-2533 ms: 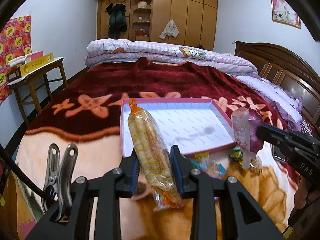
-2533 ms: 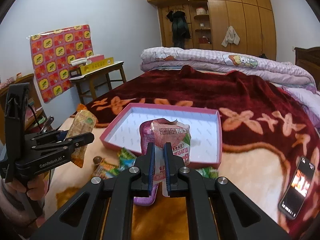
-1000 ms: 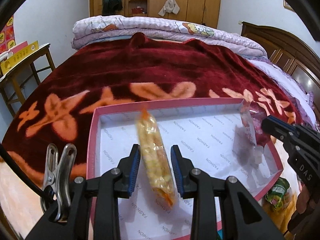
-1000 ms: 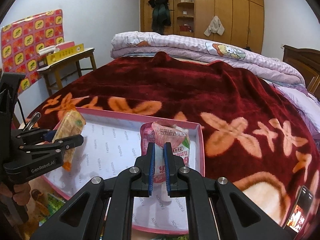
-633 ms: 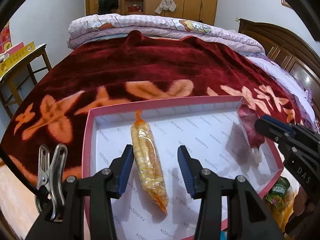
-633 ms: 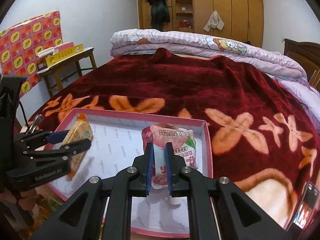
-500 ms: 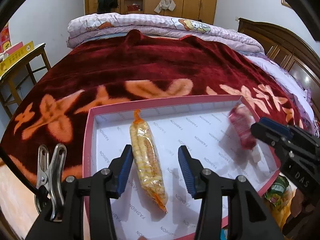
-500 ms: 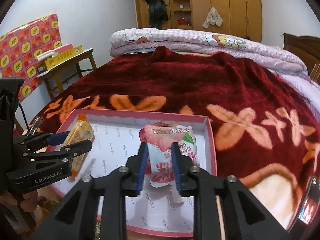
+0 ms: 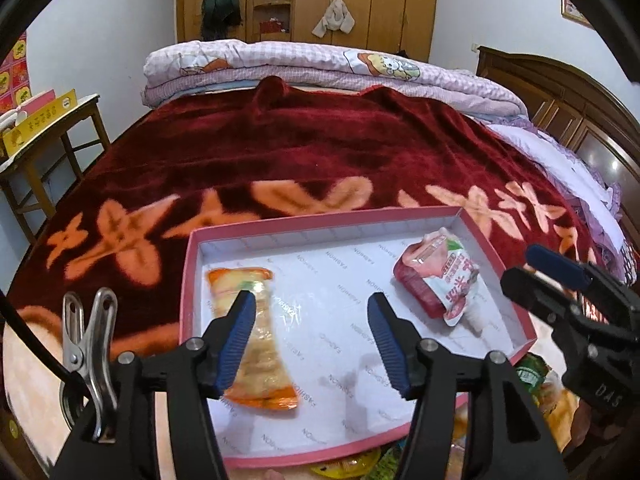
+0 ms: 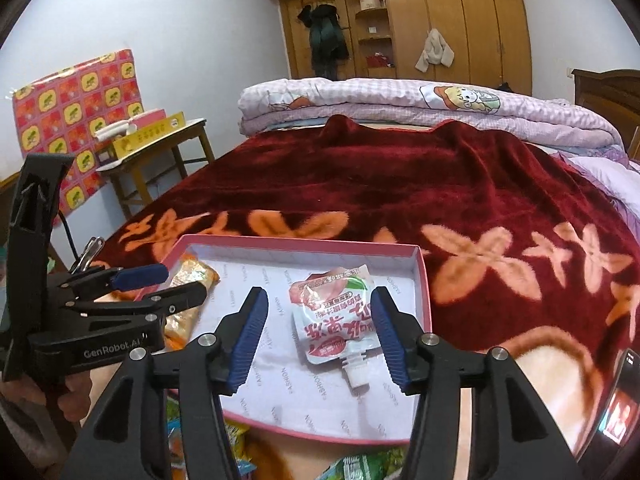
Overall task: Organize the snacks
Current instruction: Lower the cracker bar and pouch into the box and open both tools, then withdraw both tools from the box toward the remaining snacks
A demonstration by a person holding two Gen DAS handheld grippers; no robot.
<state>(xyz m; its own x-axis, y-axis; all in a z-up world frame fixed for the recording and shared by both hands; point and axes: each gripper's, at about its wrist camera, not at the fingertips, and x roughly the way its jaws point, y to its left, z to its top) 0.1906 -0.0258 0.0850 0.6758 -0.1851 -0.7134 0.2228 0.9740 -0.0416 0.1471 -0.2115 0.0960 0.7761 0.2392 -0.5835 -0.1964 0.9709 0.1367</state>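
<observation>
The orange snack packet [image 9: 256, 332] lay flat at the pink tray's [image 9: 320, 220] 9 o'clock side; the red spouted pouch [image 10: 336, 316] lay at 3 o'clock, well apart, with bare "FASHION"-printed lining between. Both the left gripper [image 9: 312, 336] and right gripper [image 10: 320, 332] had fingers spread wide, holding nothing. Loose snacks [image 10: 356, 468] lay beyond the near rim, on the bed [image 10: 400, 184].

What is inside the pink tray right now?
The pink tray holds an orange-ended snack pack at its left and a red spouted pouch at its right. The left gripper partly covers the pack.
</observation>
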